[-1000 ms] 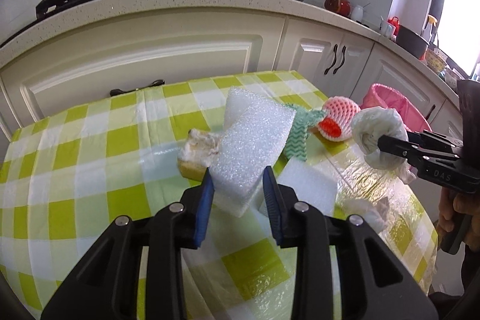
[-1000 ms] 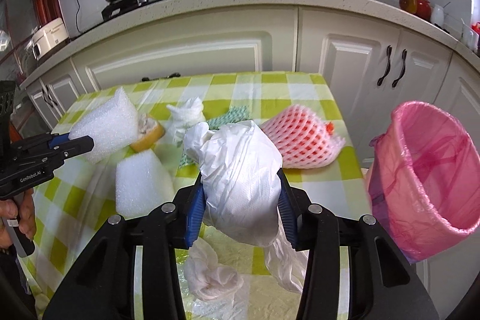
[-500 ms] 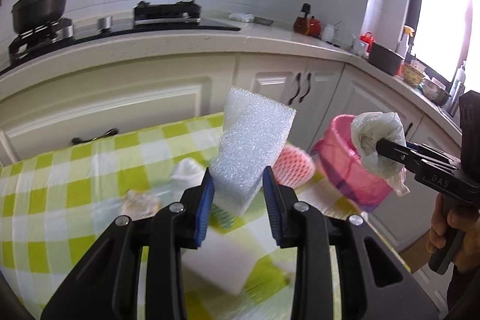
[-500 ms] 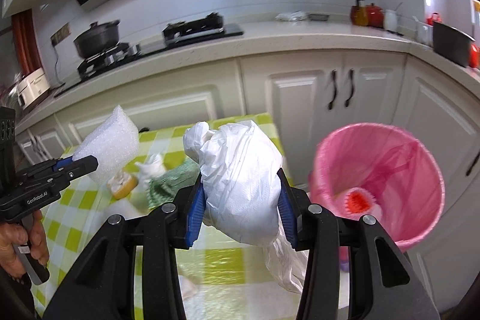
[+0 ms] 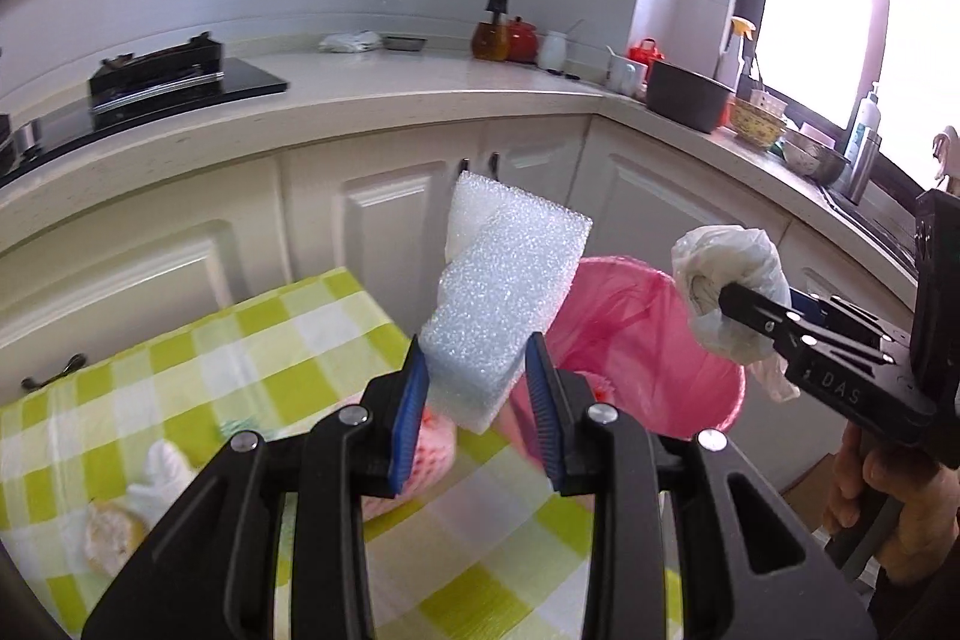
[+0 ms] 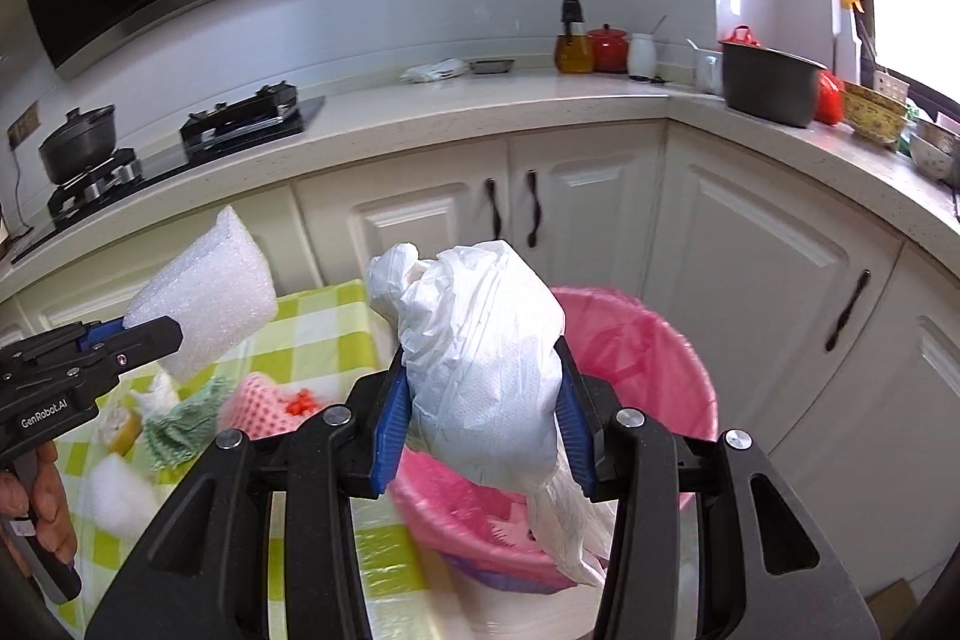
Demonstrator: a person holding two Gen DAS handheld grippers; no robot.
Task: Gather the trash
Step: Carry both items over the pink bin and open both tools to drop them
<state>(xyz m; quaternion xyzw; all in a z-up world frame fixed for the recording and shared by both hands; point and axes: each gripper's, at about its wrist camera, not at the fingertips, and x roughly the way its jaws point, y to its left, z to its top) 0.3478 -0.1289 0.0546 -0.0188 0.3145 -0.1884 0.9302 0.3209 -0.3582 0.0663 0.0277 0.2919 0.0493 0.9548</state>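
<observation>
Left tool (image 5: 480, 400): blue pads clamped on the lower end of a white foam block (image 5: 504, 304). Block stands tilted, upper end leaning away from the camera, clear of the bench. In the right wrist view the same tool (image 6: 150, 334) enters from the left edge, the foam block (image 6: 204, 298) sticking out past its tips, above the checked cloth.

Right tool (image 6: 480, 424): pads clamped on a crumpled white plastic bag (image 6: 480, 370), bunched into a lump with a loose tail hanging below the fingers. In the left wrist view this tool (image 5: 738, 304) comes in from the right, held by a hand (image 5: 888, 508), the bag (image 5: 726, 292) wrapped round its tips.

Pink-lined bin (image 6: 648, 370): stands on the floor just off the bench's far corner, mouth open. The bag hangs in front of and above its rim; depth is hard to judge. In the left wrist view the bin (image 5: 630, 340) shows behind the foam block and between the two tools. Pink material lies inside at the bottom, blurred.

Bench (image 5: 252, 352), green-and-white checked cloth: carries a pink mesh fruit sleeve (image 6: 264, 400) with something red beside it, a green zigzag cloth (image 6: 180, 424), a yellowish sponge-like piece (image 6: 120, 424), white crumpled paper (image 5: 162, 466) and another white foam piece (image 6: 114, 496). All are blurred.

Behind: white cabinets, a worktop with a hob and a dark pot (image 6: 78, 142).
</observation>
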